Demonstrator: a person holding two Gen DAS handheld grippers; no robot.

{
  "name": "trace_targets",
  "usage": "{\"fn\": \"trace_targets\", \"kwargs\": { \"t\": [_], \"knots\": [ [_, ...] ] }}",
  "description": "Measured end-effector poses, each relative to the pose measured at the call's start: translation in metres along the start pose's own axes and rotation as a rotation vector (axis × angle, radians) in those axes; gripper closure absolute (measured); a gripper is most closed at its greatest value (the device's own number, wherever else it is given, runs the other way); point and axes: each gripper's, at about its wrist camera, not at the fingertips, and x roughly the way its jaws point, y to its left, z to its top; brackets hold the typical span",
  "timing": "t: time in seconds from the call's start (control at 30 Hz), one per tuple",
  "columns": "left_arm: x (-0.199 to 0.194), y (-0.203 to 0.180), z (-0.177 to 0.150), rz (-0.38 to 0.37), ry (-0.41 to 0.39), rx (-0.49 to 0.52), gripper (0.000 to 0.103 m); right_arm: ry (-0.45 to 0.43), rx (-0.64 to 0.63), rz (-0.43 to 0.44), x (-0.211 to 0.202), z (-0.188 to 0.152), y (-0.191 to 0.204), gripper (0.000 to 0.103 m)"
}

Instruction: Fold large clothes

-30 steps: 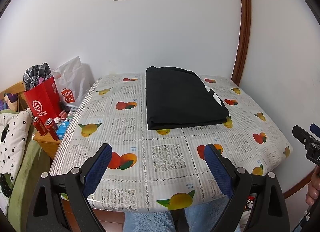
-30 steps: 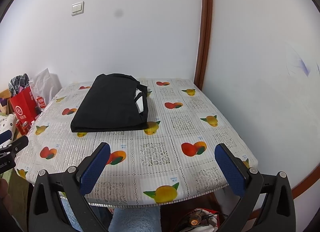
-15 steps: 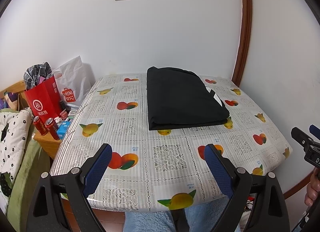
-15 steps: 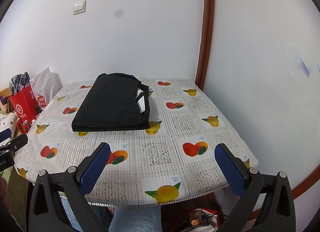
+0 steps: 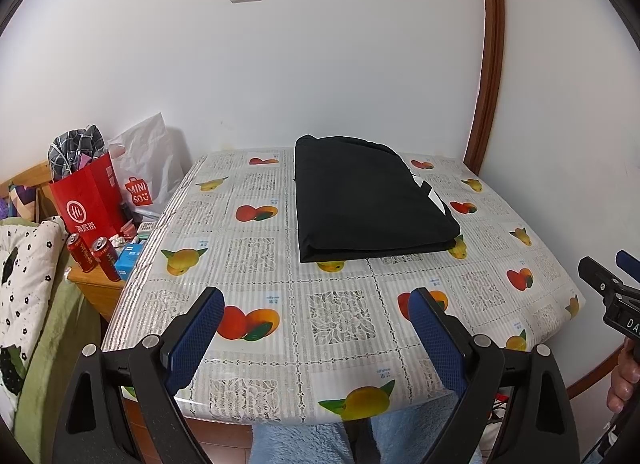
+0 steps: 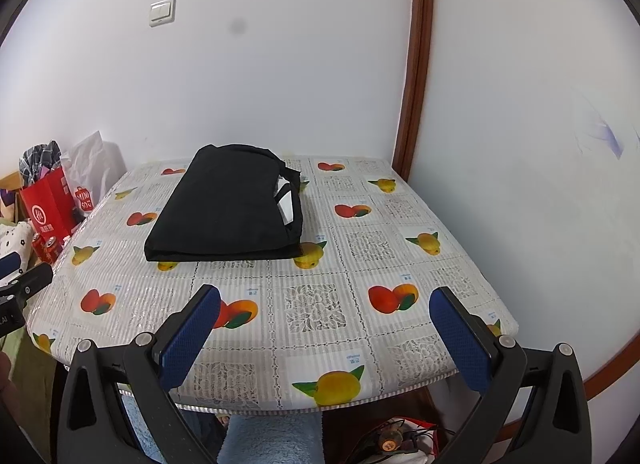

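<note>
Folding is judged finished. The left gripper [image 5: 316,340] is held wide apart and empty over the near table [image 5: 256,264] edge; the garment [image 5: 368,204] lies folded at the far middle; the right gripper [image 6: 326,338] gapes empty too. Only withdrawal is called for next.

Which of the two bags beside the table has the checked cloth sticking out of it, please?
The red paper bag, nearest the cans; the white bag behind it shows only a red logo.
</note>
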Motion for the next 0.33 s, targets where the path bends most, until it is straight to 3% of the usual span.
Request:
{"fn": "trace_targets", "kwargs": {
  "t": [0.33],
  "knots": [
    [0.0088, 0.0057, 0.0038, -0.004, 0.003, -0.013, 0.010, 0.009, -0.007, 0.015, 0.0100, 0.0027, -0.0003, 0.001]
  ]
}}
